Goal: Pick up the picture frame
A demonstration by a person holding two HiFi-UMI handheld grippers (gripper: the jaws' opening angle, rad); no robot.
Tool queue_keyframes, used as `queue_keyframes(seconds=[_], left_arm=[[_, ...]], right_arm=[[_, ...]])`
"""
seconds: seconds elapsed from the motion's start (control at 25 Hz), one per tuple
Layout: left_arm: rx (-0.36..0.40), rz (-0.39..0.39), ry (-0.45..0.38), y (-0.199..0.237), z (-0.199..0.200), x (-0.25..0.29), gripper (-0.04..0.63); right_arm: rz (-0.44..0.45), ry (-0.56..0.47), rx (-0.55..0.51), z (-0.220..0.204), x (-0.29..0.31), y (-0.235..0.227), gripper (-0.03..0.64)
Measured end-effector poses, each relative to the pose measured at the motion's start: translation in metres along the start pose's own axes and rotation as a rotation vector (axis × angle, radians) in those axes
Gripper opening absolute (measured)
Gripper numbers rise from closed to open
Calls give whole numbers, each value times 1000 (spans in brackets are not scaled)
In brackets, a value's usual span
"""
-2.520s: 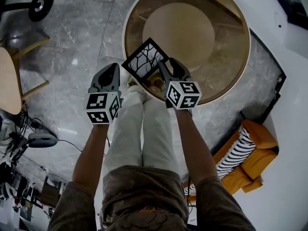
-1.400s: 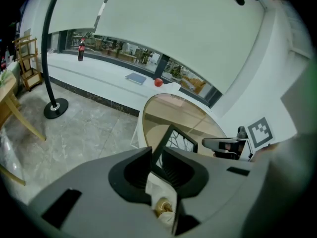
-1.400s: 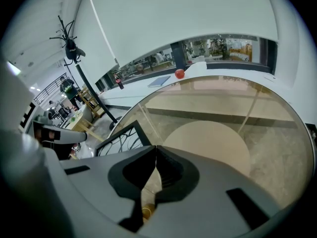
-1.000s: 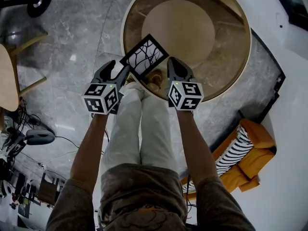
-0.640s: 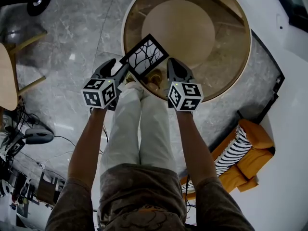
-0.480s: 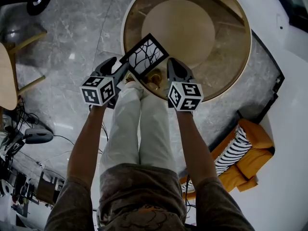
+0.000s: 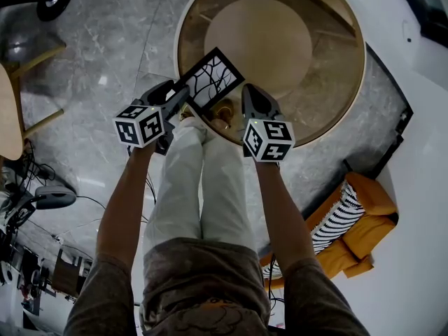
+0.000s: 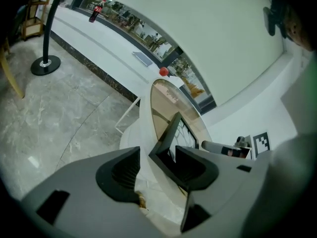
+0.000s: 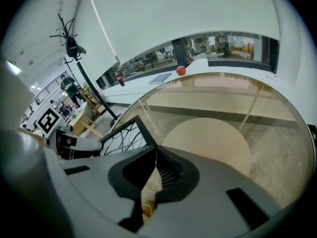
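Head view: I see the picture frame (image 7: 210,80) tilted over the near rim of a round glass table (image 7: 336,82), with grey marble floor (image 7: 105,40) around it.

Left gripper view: my left gripper (image 8: 157,155) has its jaws apart around the frame's corner.

Right gripper view: my right gripper (image 9: 156,152) is closed, pinching the frame's other corner.

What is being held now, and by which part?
The right gripper grips the picture frame by one edge near a corner; the left gripper is open.
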State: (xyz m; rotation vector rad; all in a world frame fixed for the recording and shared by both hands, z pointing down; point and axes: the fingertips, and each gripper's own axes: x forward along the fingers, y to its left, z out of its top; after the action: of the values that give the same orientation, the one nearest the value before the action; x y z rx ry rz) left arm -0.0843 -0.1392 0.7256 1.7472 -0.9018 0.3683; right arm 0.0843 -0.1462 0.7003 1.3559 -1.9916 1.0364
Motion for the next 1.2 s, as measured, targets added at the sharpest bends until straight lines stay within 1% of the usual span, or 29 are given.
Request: queue_keyframes(seconds=[0.16, 0.48, 0.64, 0.84, 1.2], left_arm=[[-10, -22, 5, -1, 0, 0, 232], [-29, -72, 25, -7, -2, 5, 198], [-39, -70, 22, -7, -2, 3, 189], [-88, -62, 10, -6, -1, 2, 170], [-115, -56, -1, -10, 0, -6, 144]], right_arm=[[-1, 0, 1, 1, 0, 0, 20], [6, 0, 3, 0, 3, 2, 20], [10, 1, 3, 0, 2, 3, 20], [8, 1, 12, 1, 1, 4, 20], [11, -2, 7, 4, -3, 8, 20]])
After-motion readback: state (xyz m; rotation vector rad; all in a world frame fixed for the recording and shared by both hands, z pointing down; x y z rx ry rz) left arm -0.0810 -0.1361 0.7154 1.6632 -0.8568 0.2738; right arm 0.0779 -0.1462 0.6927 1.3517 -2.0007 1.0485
